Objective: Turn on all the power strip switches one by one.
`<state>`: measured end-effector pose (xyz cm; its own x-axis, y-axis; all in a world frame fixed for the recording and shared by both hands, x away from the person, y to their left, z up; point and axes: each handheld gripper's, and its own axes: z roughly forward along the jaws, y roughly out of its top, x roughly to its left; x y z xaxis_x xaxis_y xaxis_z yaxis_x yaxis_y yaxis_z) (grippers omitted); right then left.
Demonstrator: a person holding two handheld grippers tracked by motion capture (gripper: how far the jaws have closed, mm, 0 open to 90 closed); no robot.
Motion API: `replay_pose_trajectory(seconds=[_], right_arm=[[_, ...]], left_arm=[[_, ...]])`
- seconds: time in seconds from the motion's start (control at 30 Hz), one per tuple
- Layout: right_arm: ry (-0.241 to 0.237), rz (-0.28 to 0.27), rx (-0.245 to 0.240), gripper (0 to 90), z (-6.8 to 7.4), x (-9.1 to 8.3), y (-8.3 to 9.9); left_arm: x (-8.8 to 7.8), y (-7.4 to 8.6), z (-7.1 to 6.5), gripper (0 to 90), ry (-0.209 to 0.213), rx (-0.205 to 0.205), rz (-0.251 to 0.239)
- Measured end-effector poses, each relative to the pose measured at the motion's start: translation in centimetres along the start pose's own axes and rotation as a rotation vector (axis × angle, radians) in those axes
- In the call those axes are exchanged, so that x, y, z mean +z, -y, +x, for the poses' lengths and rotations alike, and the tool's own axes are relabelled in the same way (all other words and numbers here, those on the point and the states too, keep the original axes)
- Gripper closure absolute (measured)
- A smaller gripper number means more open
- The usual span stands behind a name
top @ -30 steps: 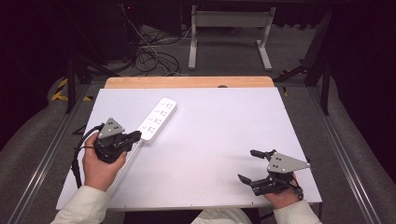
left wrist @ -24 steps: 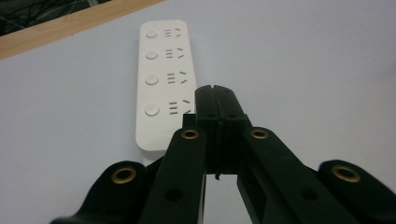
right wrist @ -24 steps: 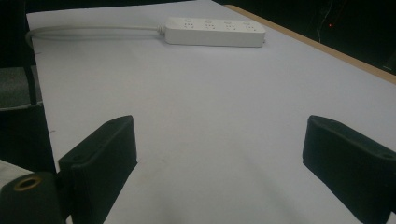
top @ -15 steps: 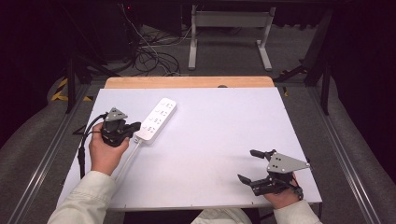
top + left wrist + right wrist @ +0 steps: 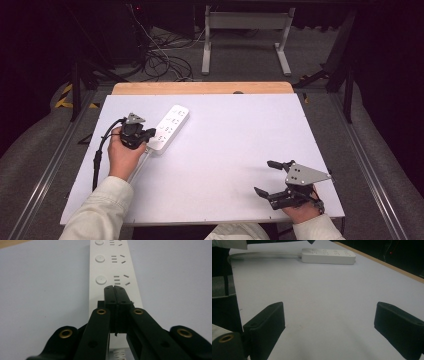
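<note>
A white power strip (image 5: 169, 128) lies at an angle on the white table (image 5: 240, 135), left of centre, its pale cable (image 5: 136, 171) trailing toward the near edge. My left gripper (image 5: 148, 134) is shut, its tips over the near end of the strip. In the left gripper view the closed jaws meet just above the power strip (image 5: 112, 265), close to a round button (image 5: 101, 280) and its sockets. My right gripper (image 5: 267, 177) rests open near the table's front right, nothing between its fingers (image 5: 265, 323). The right gripper view has the power strip (image 5: 328, 255) far off with its cable (image 5: 262, 255).
A wooden strip (image 5: 200, 88) borders the table's far edge. Beyond it are tangled cables (image 5: 165, 60) on the floor and a metal stand (image 5: 245, 35). A black cable (image 5: 97, 160) trails from the left gripper along the person's sleeve (image 5: 100, 210).
My left gripper has moved forward and right onto the near end of the power strip. The right gripper has stayed in place, open.
</note>
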<state>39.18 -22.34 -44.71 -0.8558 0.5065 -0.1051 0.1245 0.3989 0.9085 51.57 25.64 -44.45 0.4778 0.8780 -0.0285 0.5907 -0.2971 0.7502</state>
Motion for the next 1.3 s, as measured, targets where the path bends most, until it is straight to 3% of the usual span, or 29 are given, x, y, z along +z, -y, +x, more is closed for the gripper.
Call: replay_pose_trajectory(seconds=[0.43, 0.73, 0.97, 1.13, 1.3], right_arm=[[-0.004, -0.005, 0.0, 10.1, 0.0, -0.1, 0.0], [-0.006, -0.004, -0.001, 10.1, 0.0, -0.1, 0.0], [-0.007, -0.003, -0.001, 10.1, 0.0, -0.1, 0.0], [-0.009, -0.003, 0.0, 10.1, 0.1, -0.1, 0.0], [-0.01, -0.002, -0.001, 10.2, 0.1, -0.1, 0.0]], left_arm=[[1.7, 0.2, 0.7, 89.8, -0.031, -0.038, 0.032], [1.9, 0.4, 0.6, 89.8, -0.044, -0.01, 0.02], [2.0, 0.7, 0.5, 89.9, -0.047, -0.026, 0.003], [2.0, 0.8, 0.3, 89.9, -0.058, -0.009, -0.001], [2.0, 1.0, 0.4, 89.9, -0.052, -0.017, -0.013]])
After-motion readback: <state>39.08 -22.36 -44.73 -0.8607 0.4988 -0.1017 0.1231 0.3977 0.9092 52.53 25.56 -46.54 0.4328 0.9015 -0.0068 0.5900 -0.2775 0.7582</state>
